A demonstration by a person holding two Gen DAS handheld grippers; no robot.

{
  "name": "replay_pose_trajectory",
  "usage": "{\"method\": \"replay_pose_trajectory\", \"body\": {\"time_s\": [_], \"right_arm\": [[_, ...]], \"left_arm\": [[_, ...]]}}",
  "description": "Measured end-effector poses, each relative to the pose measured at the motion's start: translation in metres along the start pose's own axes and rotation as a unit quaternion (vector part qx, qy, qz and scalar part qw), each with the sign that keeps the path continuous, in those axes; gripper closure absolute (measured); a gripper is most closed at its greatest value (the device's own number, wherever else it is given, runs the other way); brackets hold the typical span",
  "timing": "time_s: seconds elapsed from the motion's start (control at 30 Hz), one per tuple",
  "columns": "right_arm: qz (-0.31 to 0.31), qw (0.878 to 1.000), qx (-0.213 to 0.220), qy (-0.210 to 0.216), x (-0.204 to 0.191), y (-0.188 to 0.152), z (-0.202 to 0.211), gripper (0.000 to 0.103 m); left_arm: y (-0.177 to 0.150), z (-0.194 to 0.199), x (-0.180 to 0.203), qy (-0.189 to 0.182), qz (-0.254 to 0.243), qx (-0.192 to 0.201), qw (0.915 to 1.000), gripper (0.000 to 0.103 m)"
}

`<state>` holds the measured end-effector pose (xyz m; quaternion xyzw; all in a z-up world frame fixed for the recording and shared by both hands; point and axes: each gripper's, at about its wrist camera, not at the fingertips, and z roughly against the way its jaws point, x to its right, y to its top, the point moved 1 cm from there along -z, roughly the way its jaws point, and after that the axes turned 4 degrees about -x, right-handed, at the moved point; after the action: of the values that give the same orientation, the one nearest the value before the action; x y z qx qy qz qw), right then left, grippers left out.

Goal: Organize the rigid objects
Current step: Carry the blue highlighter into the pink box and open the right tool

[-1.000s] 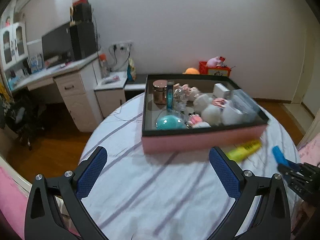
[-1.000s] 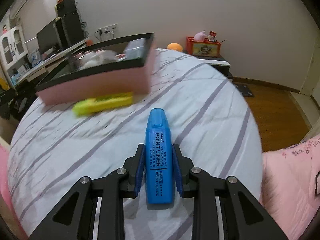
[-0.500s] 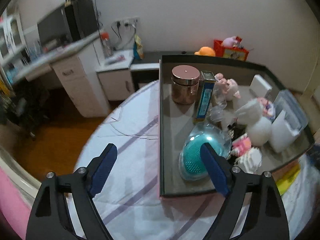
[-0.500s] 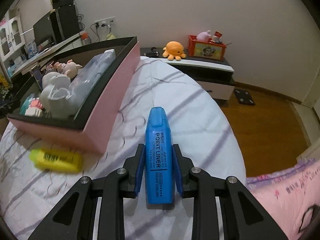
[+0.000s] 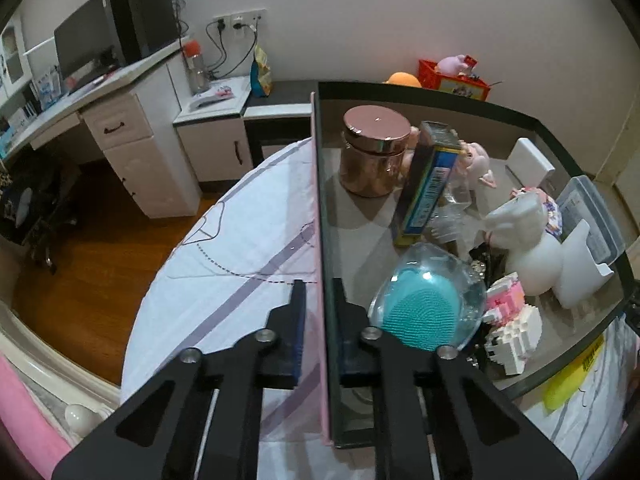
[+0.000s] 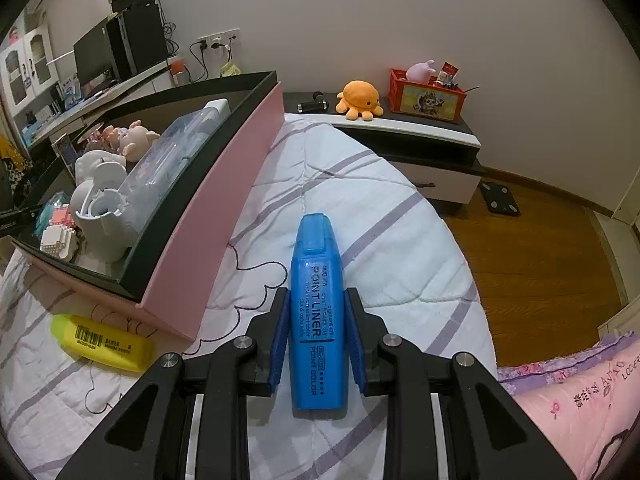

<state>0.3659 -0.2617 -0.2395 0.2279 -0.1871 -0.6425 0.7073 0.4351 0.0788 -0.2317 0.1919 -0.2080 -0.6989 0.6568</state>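
A pink box [image 5: 320,208] with a black inside holds several items: a copper jar [image 5: 374,152], a blue carton [image 5: 426,188], a teal brush [image 5: 420,312] and white figures. My left gripper [image 5: 321,292] is shut on the box's left wall. My right gripper [image 6: 318,300] is shut on a blue highlighter [image 6: 318,308] and holds it above the bed, right of the box [image 6: 224,208]. A yellow highlighter [image 6: 102,342] lies on the quilt by the box's near corner; it also shows in the left wrist view [image 5: 572,376].
The box rests on a white quilt with purple stripes [image 6: 380,208]. A white desk [image 5: 120,120] stands to the left. A low cabinet [image 6: 408,136] carries an orange plush and a red crate. A pink pillow [image 6: 580,400] lies at right. Wooden floor surrounds the bed.
My left gripper has moved forward to the box's left side and closed on its wall. My right gripper, still holding the blue highlighter, has swung toward the box's right side.
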Motion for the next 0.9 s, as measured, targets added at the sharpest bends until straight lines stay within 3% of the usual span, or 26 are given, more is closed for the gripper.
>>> {"method": "replay_pose_trajectory", "body": {"time_s": [0.67, 0.9], "right_arm": [[0.018, 1.0, 0.003, -0.013, -0.005, 0.005, 0.006, 0.076], [0.007, 0.999, 0.038, -0.015, -0.006, 0.017, 0.037, 0.076]], "left_arm": [[-0.001, 0.001, 0.0, -0.006, 0.003, 0.005, 1.0, 0.097], [-0.001, 0.001, 0.0, -0.006, 0.004, 0.005, 1.0, 0.097]]}}
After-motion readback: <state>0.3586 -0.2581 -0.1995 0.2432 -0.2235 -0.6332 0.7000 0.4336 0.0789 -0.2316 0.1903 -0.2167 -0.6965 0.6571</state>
